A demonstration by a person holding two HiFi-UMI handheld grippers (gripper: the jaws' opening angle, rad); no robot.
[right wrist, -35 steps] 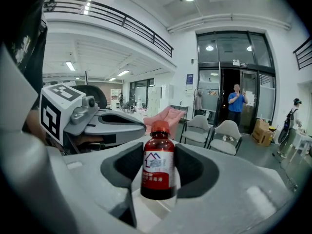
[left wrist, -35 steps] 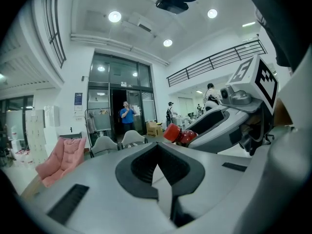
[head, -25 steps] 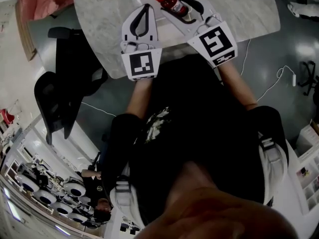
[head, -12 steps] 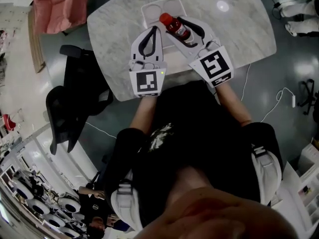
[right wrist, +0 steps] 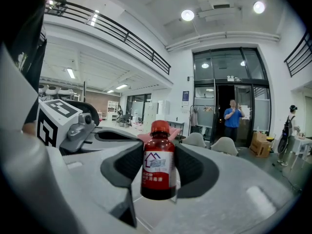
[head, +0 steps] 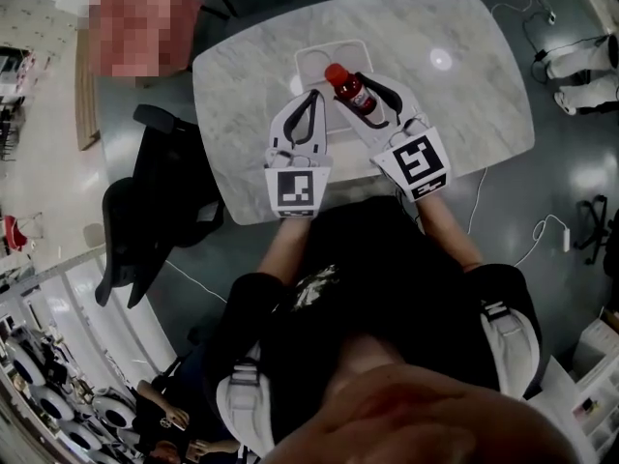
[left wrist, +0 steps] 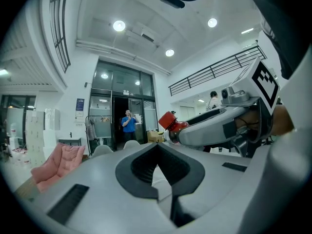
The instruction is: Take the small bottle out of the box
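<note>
Left gripper (left wrist: 157, 147) hangs alongside, jaws pressed together on nothing. Right gripper (right wrist: 159, 156) is clamped on the small bottle (head: 349, 88) at its label (upright, red cap up), over the near rim of the white box (head: 311, 54). Lift-out looks underway; next, carry it clear and set it gently on the marble table (head: 464, 95).

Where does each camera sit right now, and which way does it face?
Head view: on the person's head, facing steeply down at the table; torso, forearms, left gripper, right gripper show.
Left gripper view: on the left gripper, facing along its shut, empty jaws toward a doorway.
Right gripper view: on the right gripper, facing along jaws clamped on the small bottle.
Shared: both gripper views show that doorway and the other gripper.
</note>
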